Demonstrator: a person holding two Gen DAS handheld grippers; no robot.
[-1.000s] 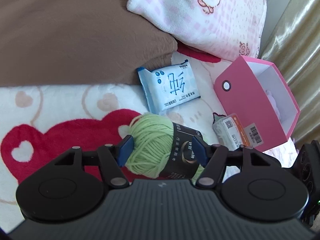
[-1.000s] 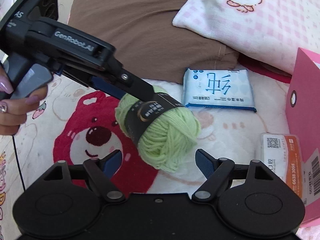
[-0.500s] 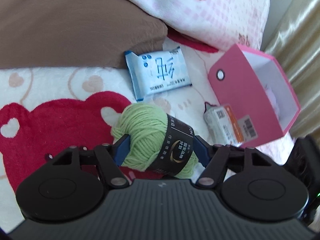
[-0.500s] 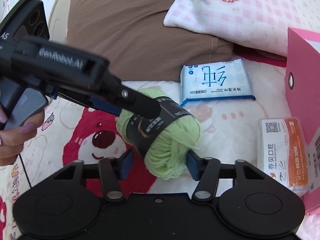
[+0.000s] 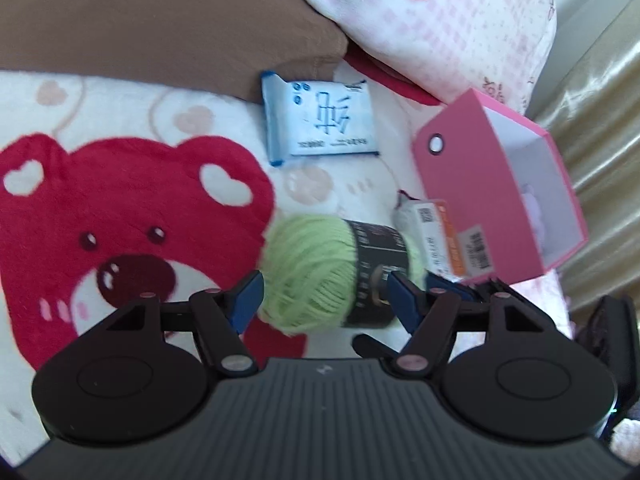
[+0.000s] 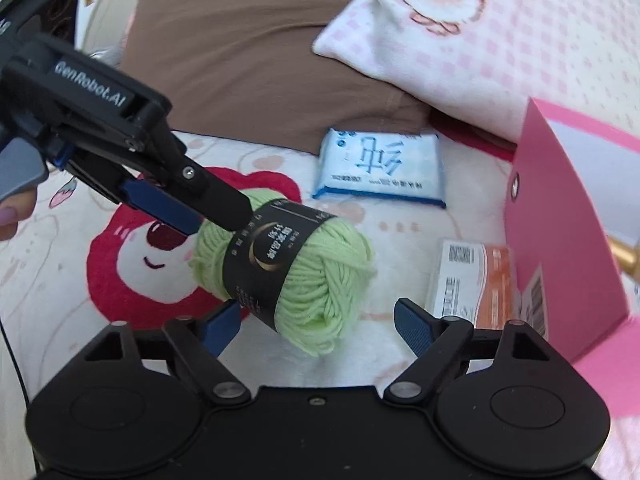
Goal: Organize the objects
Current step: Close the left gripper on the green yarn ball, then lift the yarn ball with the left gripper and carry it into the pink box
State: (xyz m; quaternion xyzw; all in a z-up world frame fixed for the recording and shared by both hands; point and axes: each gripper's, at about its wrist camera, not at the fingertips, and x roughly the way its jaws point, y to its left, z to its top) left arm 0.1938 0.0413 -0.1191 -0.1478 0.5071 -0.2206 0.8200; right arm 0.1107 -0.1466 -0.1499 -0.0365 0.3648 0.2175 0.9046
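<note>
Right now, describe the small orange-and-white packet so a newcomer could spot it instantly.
Start at the open pink cardboard box on the right of the white plush blanket with a red bear print. Lying flat against the box's base is the small orange-and-white packet. Unlike the larger blue-and-white wipes pack near the brown pillow, it carries a QR code and an orange half.

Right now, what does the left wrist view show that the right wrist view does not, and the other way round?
Only the left wrist view looks into the open pink box, with something pale lying inside. Only the right wrist view shows the left gripper from outside, its jaws shut on the green yarn ball, and a bit of the hand holding it. Both show the yarn ball, the blue tissue pack, the orange-and-white packet, the brown pillow and the red bear blanket.
</note>
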